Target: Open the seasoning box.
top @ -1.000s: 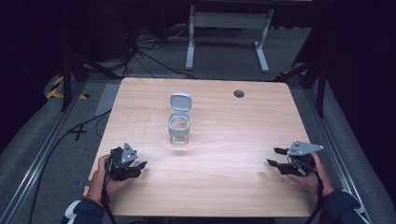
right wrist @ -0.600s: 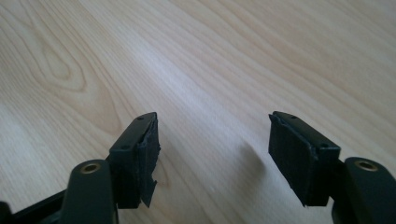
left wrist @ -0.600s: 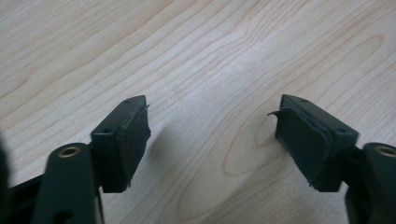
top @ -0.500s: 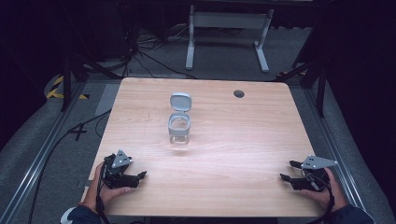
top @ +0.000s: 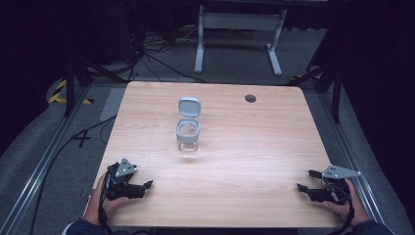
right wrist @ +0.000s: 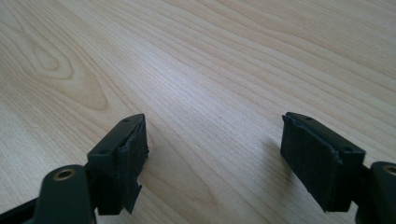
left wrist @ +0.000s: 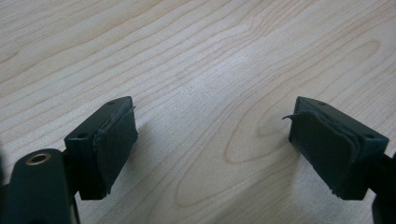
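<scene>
- Mid-table stands a small clear plastic container (top: 188,138), its grey hinged lid (top: 189,106) flipped open behind.
- Our left gripper (top: 145,185) and right gripper (top: 302,188) rest near us, jaws spread, empty.
- We judge it light, rigid, perhaps slippery; grip the body's sides.

Small clear container (top: 188,137) with grey flip lid (top: 189,106) open, upright, mid-table, at my twelve o'clock, lid hinged back
</scene>
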Tool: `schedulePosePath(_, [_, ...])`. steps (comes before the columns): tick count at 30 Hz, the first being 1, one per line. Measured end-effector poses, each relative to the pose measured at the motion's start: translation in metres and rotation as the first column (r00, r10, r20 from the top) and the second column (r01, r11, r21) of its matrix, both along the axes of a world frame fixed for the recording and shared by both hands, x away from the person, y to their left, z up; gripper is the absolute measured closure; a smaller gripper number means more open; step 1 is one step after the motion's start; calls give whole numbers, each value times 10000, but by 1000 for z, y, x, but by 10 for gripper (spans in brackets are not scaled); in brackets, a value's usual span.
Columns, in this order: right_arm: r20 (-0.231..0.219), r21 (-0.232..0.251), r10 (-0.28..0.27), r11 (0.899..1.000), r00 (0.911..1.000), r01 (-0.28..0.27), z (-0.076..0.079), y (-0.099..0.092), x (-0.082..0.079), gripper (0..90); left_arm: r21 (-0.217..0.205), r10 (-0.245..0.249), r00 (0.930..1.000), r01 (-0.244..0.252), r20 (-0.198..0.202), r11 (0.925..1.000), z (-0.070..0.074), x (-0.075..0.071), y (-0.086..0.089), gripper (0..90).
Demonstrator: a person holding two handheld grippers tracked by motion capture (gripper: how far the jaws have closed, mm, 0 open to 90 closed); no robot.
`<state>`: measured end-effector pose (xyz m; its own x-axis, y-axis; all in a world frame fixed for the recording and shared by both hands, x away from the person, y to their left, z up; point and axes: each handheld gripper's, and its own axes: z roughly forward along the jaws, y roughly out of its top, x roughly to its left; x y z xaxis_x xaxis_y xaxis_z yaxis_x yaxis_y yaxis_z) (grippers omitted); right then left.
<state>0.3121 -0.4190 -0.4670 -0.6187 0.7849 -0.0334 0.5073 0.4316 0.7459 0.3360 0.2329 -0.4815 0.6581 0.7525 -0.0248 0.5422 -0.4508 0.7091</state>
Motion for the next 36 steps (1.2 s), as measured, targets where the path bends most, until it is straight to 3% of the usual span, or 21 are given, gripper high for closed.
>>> schedulePosePath(10, [8,-41,-85,10000,10000,85,0,0,0,207,58,71,9997,-72,217,10000,-1,1,0,140])
schedulePosePath(36, [-35,-35,-227,9997,9997,227,0,1,1,184,102,174,9997,-176,157,9998,-1,2,-1,107])
